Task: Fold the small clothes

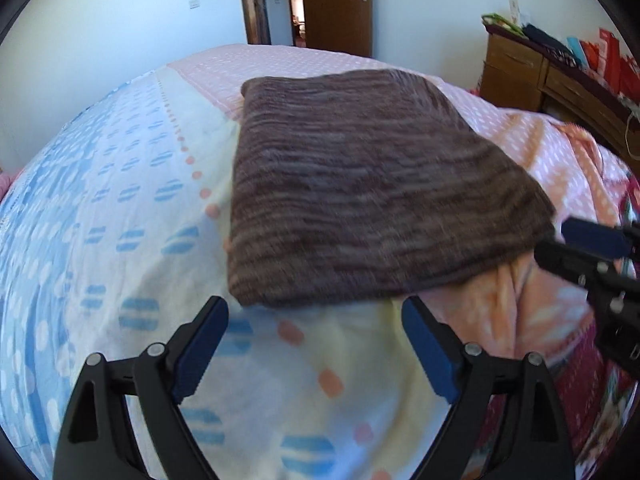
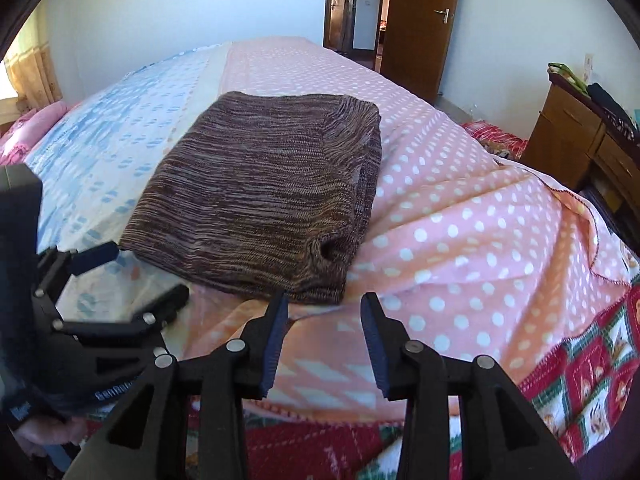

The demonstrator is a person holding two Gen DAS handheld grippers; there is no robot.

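Brown, streaky knitted fabric makes up the folded sweater (image 1: 360,188) (image 2: 260,200), which is laid flat as a rectangle on the dotted pink, cream and blue bedsheet (image 1: 132,216) (image 2: 460,208). The left gripper (image 1: 316,320) (image 2: 140,276) is held just before the sweater's near edge with its blue-padded jaws spread wide and nothing between them. The right gripper (image 2: 325,312) (image 1: 556,240) is likewise parted and empty, near the sweater's near right corner. A wooden door (image 2: 420,20) is seen behind the bed.

Bright daylight, fisheye-bent edges, left view motion-blurred.
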